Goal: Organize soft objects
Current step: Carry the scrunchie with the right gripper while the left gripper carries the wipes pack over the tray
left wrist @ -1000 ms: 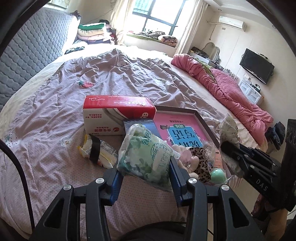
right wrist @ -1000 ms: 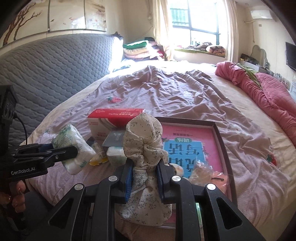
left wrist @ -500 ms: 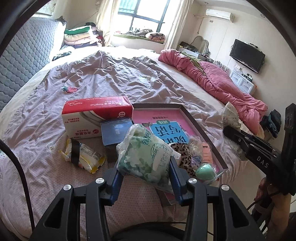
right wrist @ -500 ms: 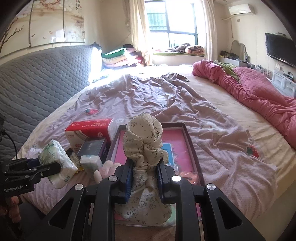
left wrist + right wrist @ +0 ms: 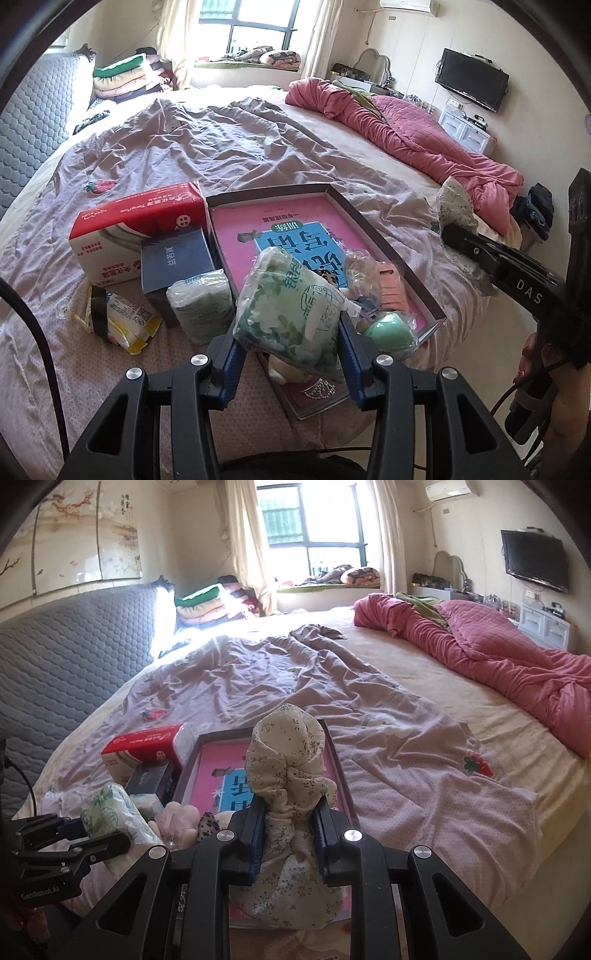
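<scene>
My left gripper [image 5: 290,343] is shut on a green-and-white tissue pack [image 5: 290,302], held above the near corner of the shallow box lid [image 5: 380,240] with its pink printed bottom. The same tissue pack [image 5: 110,812] shows at the lower left of the right wrist view. My right gripper [image 5: 289,834] is shut on a cream floral cloth bundle [image 5: 286,760], hanging over the lid's near end; that bundle [image 5: 456,203] appears at the right in the left wrist view. Inside the lid lie a mint green sponge [image 5: 388,330], a leopard scrunchie and a pink item.
A red-and-white tissue box [image 5: 136,232], a dark blue box [image 5: 177,266], a second green tissue pack [image 5: 201,304] and a yellow wipes packet [image 5: 118,319] lie left of the lid on the mauve quilt [image 5: 406,775]. A rumpled pink duvet [image 5: 498,657] lies at the bed's far right.
Both grippers have swung sideways along the bed's near edge with their loads still held. The lid and boxes now sit more centred in the left view, more leftward in the right view.
</scene>
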`<act>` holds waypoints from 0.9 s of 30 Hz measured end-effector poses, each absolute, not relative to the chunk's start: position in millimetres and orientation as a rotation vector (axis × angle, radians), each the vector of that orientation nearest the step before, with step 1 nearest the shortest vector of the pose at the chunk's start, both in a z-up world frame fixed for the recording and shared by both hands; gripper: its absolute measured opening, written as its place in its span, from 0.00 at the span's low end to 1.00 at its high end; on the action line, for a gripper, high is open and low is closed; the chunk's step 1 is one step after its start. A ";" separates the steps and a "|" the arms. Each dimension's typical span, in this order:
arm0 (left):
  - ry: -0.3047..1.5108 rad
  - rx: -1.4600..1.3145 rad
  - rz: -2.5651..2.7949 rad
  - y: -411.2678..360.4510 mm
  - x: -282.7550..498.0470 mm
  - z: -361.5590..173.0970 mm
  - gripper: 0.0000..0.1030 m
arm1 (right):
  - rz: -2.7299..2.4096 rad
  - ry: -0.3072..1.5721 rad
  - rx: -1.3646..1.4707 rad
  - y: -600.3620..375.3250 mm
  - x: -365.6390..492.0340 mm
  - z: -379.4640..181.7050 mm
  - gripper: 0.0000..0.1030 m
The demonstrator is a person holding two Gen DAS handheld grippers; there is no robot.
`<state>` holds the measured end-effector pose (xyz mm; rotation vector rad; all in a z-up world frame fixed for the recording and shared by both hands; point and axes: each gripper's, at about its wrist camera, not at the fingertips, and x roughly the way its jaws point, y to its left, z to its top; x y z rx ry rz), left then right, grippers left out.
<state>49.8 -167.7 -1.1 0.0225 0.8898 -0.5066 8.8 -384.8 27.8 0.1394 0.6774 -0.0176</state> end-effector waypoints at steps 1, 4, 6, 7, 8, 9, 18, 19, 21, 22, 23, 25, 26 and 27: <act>0.890 0.026 -0.515 -171.3 49.9 -1.8 0.45 | -0.020 0.681 0.149 -386.8 8.9 25.3 0.23; 0.894 0.034 -0.545 -183.3 50.4 -4.7 0.45 | -0.018 0.693 0.172 -391.3 10.2 17.0 0.23; 0.900 0.047 -0.556 -191.2 52.4 -7.0 0.45 | -0.018 0.707 0.186 -393.9 11.4 11.3 0.24; 0.901 0.049 -0.560 -194.3 53.2 -8.4 0.45 | -0.015 0.714 0.197 -395.3 12.2 8.4 0.24; 0.903 0.054 -0.566 -197.9 54.3 -9.4 0.45 | -0.011 0.718 0.210 -396.9 12.7 5.6 0.24; 0.908 0.056 -0.573 -201.9 56.5 -11.1 0.45 | -0.006 0.724 0.218 -398.0 13.1 3.0 0.24; 0.950 0.068 -0.594 -227.4 76.6 -27.9 0.45 | 0.007 0.756 0.236 -402.5 17.0 -14.6 0.24; 0.956 0.070 -0.593 -229.3 78.1 -30.2 0.45 | 0.007 0.760 0.236 -402.8 17.6 -16.2 0.25; 0.968 0.072 -0.593 -230.9 81.3 -34.8 0.45 | 0.006 0.766 0.236 -403.0 18.8 -18.8 0.25; 0.971 0.072 -0.592 -231.6 82.2 -36.2 0.45 | 0.006 0.768 0.236 -403.4 19.3 -20.2 0.25; 0.973 0.074 -0.591 -231.6 82.7 -37.5 0.45 | 0.006 0.771 0.236 -403.5 19.8 -21.6 0.25; 0.975 0.077 -0.590 -232.2 82.8 -38.9 0.45 | 0.003 0.780 0.232 -404.0 21.0 -24.6 0.25; 0.974 0.079 -0.592 -232.3 82.5 -39.3 0.45 | 0.001 0.784 0.229 -404.0 21.7 -25.9 0.25; 0.974 0.082 -0.590 -232.8 82.1 -40.0 0.45 | -0.001 0.787 0.226 -403.9 22.1 -27.0 0.25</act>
